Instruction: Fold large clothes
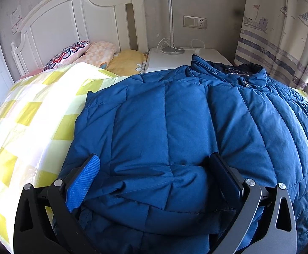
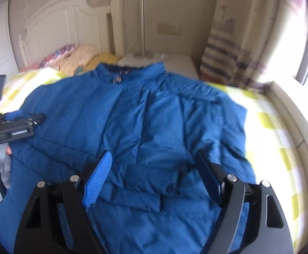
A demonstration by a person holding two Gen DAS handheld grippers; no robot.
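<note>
A large blue puffer jacket (image 1: 175,116) lies spread on the bed, collar and zip toward the headboard; it also shows in the right wrist view (image 2: 154,116). My left gripper (image 1: 154,165) is open, its fingers wide apart around a bulging fold of a sleeve lying across the jacket's left side. My right gripper (image 2: 154,163) is open above a folded-in sleeve on the jacket's right side; that view is blurred. The left gripper also appears at the left edge of the right wrist view (image 2: 27,120).
The bed has a yellow-and-white checked quilt (image 1: 31,114). Pillows (image 1: 94,53) lie by the white headboard (image 1: 69,21). A white nightstand (image 1: 175,61) with a lamp stands behind the jacket. A curtain (image 1: 280,31) and a window ledge (image 2: 291,116) are at the right.
</note>
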